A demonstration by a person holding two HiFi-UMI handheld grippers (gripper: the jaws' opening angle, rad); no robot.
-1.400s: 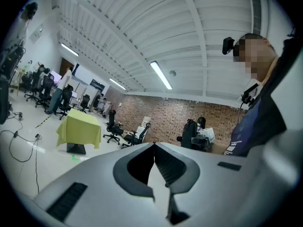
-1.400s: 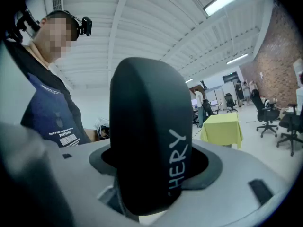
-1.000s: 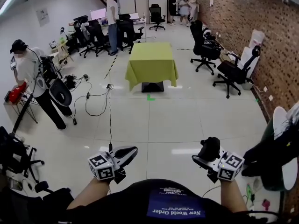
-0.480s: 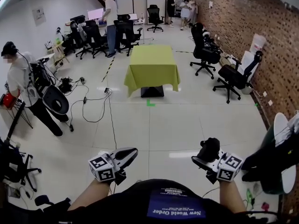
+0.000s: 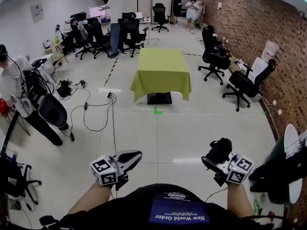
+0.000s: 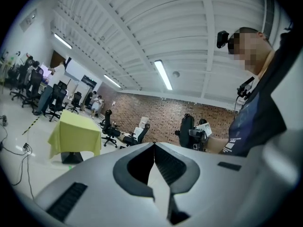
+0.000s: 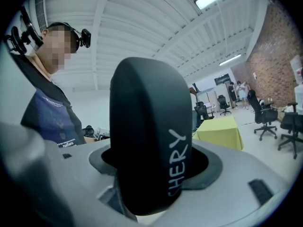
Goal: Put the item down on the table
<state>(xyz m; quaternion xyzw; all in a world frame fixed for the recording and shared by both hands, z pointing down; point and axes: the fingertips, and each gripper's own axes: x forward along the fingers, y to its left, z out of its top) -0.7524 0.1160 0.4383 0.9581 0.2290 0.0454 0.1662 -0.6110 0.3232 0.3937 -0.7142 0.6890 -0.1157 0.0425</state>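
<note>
the right hand-held gripper (image 5: 214, 158) is closed on a black item (image 5: 219, 150). in the right gripper view this item is a rounded dark thing with the white letters "hery" on its side; it fills the space between the two jaws and rises above them. the item is low in front of the person's body, over the floor (image 5: 182, 128), and it is not on the counter (image 5: 160, 70). the counter, covered with a yellow-green cloth, stands well apart from both grippers, further ahead in the middle of the room. the left hand-held gripper (image 5: 135, 154) is on the other side of the person's dark shirt (image 5: 177, 210), at about the same height as the right one. in the left gripper view its jaw tips touch each other and nothing is between them; only a narrow slit shows lower down between the pads. a small green mark (image 5: 155, 111) lies on the floor just before the counter. black cables (image 5: 93, 110) run over the floor at the left. black chairs (image 5: 214, 56) stand near the brick wall (image 5: 254, 28) at the right. a person in a white shirt (image 5: 12, 87) stands at the left edge, beside some equipment.
</note>
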